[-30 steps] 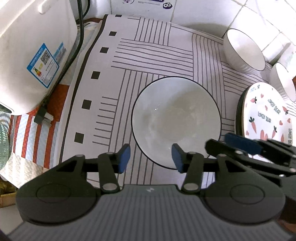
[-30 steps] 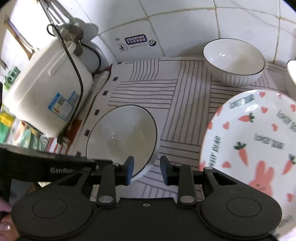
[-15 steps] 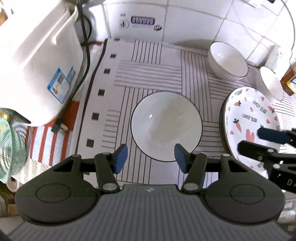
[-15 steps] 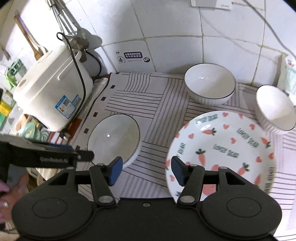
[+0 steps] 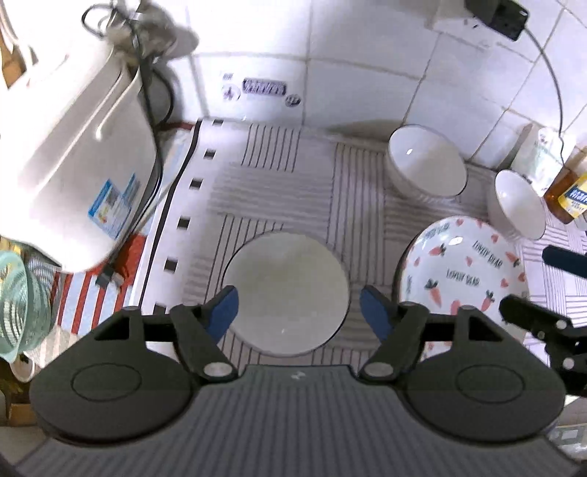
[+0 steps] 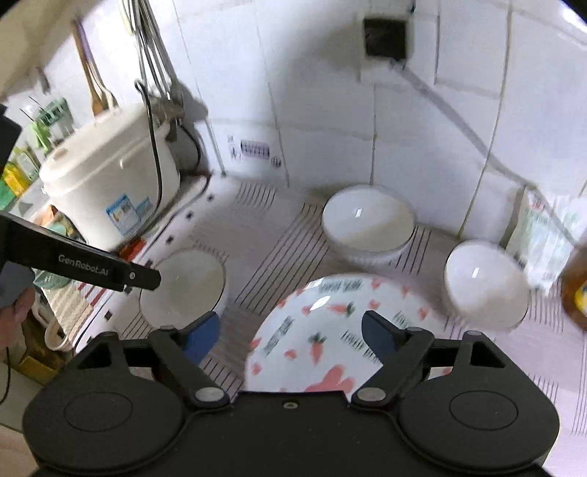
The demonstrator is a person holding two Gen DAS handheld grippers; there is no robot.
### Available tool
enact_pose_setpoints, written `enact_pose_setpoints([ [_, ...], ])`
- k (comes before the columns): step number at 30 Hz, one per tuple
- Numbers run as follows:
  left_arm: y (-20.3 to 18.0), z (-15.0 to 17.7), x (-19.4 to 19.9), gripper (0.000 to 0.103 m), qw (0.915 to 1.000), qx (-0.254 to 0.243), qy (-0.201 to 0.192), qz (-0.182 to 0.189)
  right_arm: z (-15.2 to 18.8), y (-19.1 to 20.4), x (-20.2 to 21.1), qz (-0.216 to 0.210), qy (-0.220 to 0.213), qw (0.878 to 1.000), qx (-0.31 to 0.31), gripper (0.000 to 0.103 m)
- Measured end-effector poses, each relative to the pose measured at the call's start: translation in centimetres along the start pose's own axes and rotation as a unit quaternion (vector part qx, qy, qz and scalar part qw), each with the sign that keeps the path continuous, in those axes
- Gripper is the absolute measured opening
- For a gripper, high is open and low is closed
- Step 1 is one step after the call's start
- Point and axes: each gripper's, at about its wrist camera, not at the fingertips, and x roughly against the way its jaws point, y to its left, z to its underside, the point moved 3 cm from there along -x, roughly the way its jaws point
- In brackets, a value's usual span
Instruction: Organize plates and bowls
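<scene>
1. Sitting empty on the striped mat [image 5: 279, 176]: a shallow white dish [image 5: 286, 293] with a dark rim, a ribbed white bowl [image 5: 425, 165] by the tiled wall, and a smaller white bowl [image 5: 517, 205] to its right.
2. Lying between the dish and the smaller bowl: a carrot-and-heart printed plate [image 5: 466, 264], lettered, nothing on it.
3. Hanging above the dish: the left gripper [image 5: 299, 312], jaws just widened and standing well apart, gripping nothing.
4. Hovering over the near edge of the printed plate: the right gripper [image 6: 291, 332], jaws likewise just spread wide, nothing between the blue pads.
5. Showing only from the right wrist: hanging utensils [image 6: 150, 55] above the white rice cooker [image 6: 110, 183], plus a hand [image 6: 14, 308] at the left edge behind the other tool.
6. Showing only from the left wrist: a mint-green basket [image 5: 18, 304] and red-striped cloth [image 5: 84, 301] below the cooker, and a black plug [image 5: 499, 14] high on the wall.
7. Standing at the far right: an amber bottle [image 5: 568, 194], blurred in the right-wrist view.
</scene>
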Motion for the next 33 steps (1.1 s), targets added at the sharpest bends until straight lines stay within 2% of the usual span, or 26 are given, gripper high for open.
enact_pose_setpoints([
  [7, -3.6, -3.3, -0.7, 0.096, 0.9989, -0.003, -0.047, -0.003, -0.9, -4.7, 0.4, -0.023, -0.110, 0.993, 0.023, 0.088],
  [10, -5.0, -4.7, -2.1, 0.096, 0.9978, 0.006, -0.066, -0.004, -1.4, -6.6, -1.1, -0.026, -0.129, 0.991, 0.018, 0.088],
  [13, -6.1, -6.1, -4.4, 0.096, 0.9967, 0.028, -0.076, -0.005, -1.6, -7.8, -3.4, -0.022, -0.137, 0.990, 0.020, 0.084],
  [15, -6.6, -6.9, -5.9, 0.096, 0.9959, 0.046, -0.078, 0.002, -1.7, -9.0, -5.1, -0.013, -0.145, 0.989, -0.003, 0.081],
  [18, -7.4, -8.2, -7.9, 0.096, 0.9941, 0.070, -0.082, 0.014, -2.0, -10.6, -7.5, -0.017, -0.133, 0.990, -0.040, 0.073],
  [23, -8.4, -9.7, -11.1, 0.092, 0.9940, 0.076, -0.074, 0.028, -3.1, -11.6, -10.6, -0.004, -0.104, 0.993, -0.051, 0.064],
  [26, -9.0, -9.8, -13.1, 0.084, 0.9949, 0.079, -0.054, 0.031, -3.7, -11.8, -12.3, 0.008, -0.081, 0.995, -0.054, 0.053],
  [27, -9.2, -9.7, -13.8, 0.077, 0.9952, 0.081, -0.046, 0.033, -3.9, -11.8, -12.8, 0.010, -0.073, 0.996, -0.055, 0.047],
  [28, -9.4, -9.7, -14.3, 0.065, 0.9952, 0.083, -0.038, 0.036, -4.3, -11.7, -13.5, 0.014, -0.064, 0.996, -0.053, 0.042],
  [29, -9.5, -9.6, -14.8, 0.059, 0.9949, 0.087, -0.031, 0.040, -4.4, -11.7, -13.9, 0.018, -0.058, 0.997, -0.051, 0.039],
  [31, -9.7, -9.2, -15.7, 0.050, 0.9942, 0.096, -0.024, 0.041, -4.6, -11.5, -14.7, 0.025, -0.048, 0.997, -0.052, 0.026],
  [32, -9.7, -9.1, -15.9, 0.047, 0.9939, 0.099, -0.023, 0.042, -4.7, -11.6, -15.0, 0.024, -0.045, 0.997, -0.056, 0.024],
  [33, -9.8, -8.9, -16.2, 0.038, 0.9936, 0.103, -0.020, 0.043, -4.7, -11.7, -15.3, 0.022, -0.044, 0.997, -0.060, 0.024],
])
